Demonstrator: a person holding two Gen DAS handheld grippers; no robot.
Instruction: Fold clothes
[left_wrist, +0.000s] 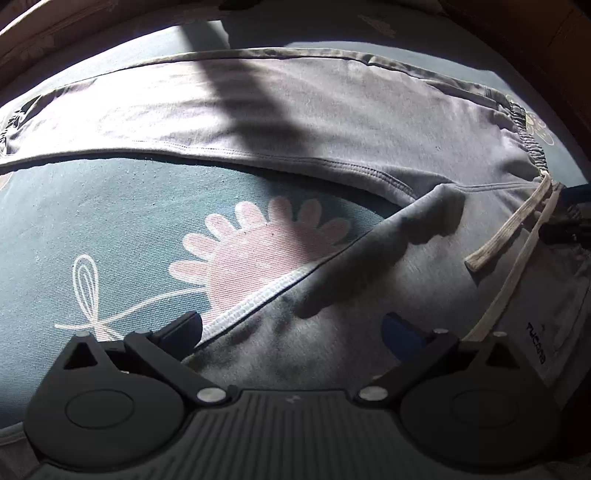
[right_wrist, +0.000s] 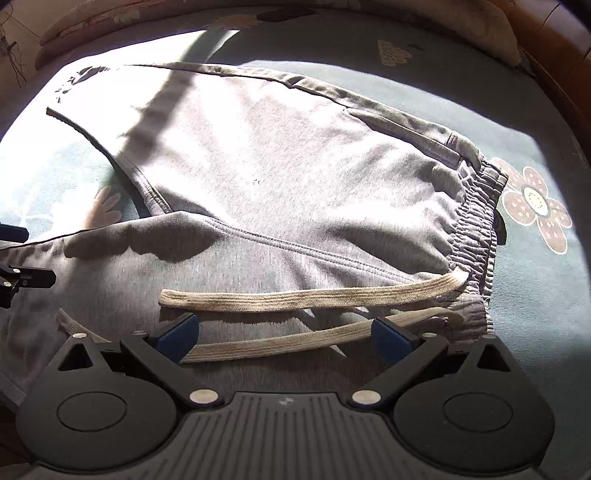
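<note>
Grey cotton jersey sweatpants (right_wrist: 266, 177) lie spread flat on a teal woven bedsheet with pink and brown flower prints (right_wrist: 535, 295). One leg runs along the far side; the other angles toward the cameras and is cut off by the frame bottom in both views. The leg ends on the left of the right-wrist view are blown out by sunlight and hard to read. A dark diagonal shadow crosses the far leg.

Gathered elastic waistband (right_wrist: 476, 218) sits at the right side of the garment. Two flat cream drawstring tapes (right_wrist: 306, 295) trail from it across the near leg.

Right claw (right_wrist: 280, 339): blue-tipped fingers (right_wrist: 177, 338) apart, hovering over the near leg, with the lower drawstring tape passing between them. Contact with the cloth cannot be told. Nothing clamped.

Left claw (left_wrist: 291, 332): fingers (left_wrist: 183, 330) apart, positioned over the inner edge of the near leg where a pale stitched seam (left_wrist: 255, 302) shows at the turned-up edge. A fold ridge of grey fabric (left_wrist: 388, 243) rises just ahead of it. The left finger sits over the bedsheet, the right one over the cloth. Nothing gripped.

A small black printed logo (left_wrist: 537, 343) on the near leg is too distorted to read reliably. Brown pillows (right_wrist: 110, 22) at the far edge are mostly cropped.
</note>
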